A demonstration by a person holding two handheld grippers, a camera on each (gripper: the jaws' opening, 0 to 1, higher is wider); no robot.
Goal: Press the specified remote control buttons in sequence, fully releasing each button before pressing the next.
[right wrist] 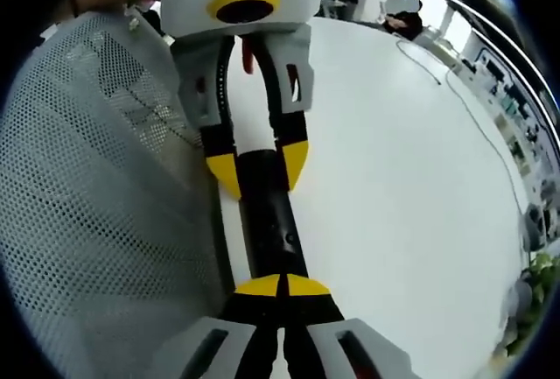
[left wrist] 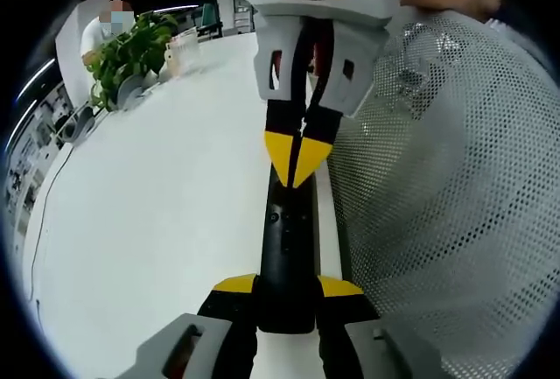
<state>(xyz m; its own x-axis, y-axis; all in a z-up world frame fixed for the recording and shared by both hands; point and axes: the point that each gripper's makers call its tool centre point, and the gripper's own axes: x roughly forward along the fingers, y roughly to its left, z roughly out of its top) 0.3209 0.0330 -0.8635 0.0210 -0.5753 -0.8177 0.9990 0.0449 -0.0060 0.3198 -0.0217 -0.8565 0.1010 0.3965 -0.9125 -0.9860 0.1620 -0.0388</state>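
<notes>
A long black remote lies along the white table's edge, its buttons facing up. My left gripper is shut on its near end, one yellow-tipped jaw on each side. In the right gripper view the left gripper clamps the far end of the remote. My right gripper has its two yellow tips closed together and resting on the remote's top face. From the left gripper view, the right gripper points down onto the remote's far part. I cannot tell which button lies under the tips.
A grey mesh chair back stands close against the table edge beside the remote, seen also as the mesh chair back. The white tabletop stretches away on the other side. A potted plant and small items stand at its far end.
</notes>
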